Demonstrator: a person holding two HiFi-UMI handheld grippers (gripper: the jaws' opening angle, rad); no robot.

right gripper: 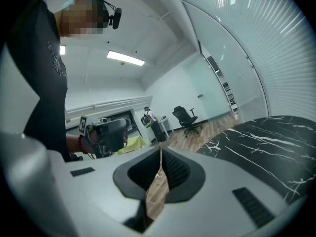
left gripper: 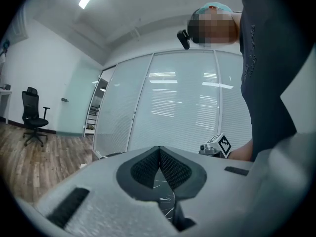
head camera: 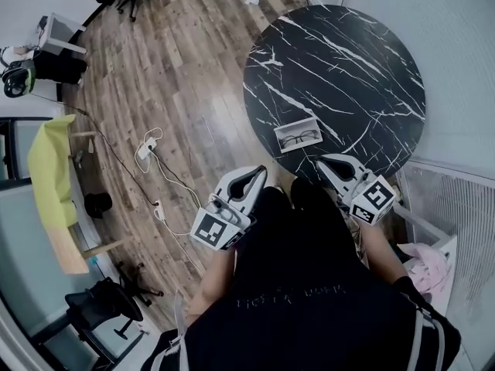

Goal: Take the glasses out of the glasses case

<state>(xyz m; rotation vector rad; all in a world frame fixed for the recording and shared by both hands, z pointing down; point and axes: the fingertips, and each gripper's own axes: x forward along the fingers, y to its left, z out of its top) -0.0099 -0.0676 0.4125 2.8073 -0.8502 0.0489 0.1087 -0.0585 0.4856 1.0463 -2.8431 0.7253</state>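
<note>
The round black marble table (head camera: 363, 60) has its near rim hidden behind the right gripper (head camera: 323, 162); the dark-framed glasses (head camera: 300, 138) in the open white case (head camera: 290, 127) are too small for detail

Open glasses case (head camera: 298, 127), glasses (head camera: 300, 138) inside, on round black marble table (head camera: 363, 68).

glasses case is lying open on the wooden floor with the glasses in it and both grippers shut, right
Not the floor: the head view shows the glasses case open on the black marble table, near the person's edge. The rest holds: the glasses are in it, and the left gripper and right gripper are shut.
</note>
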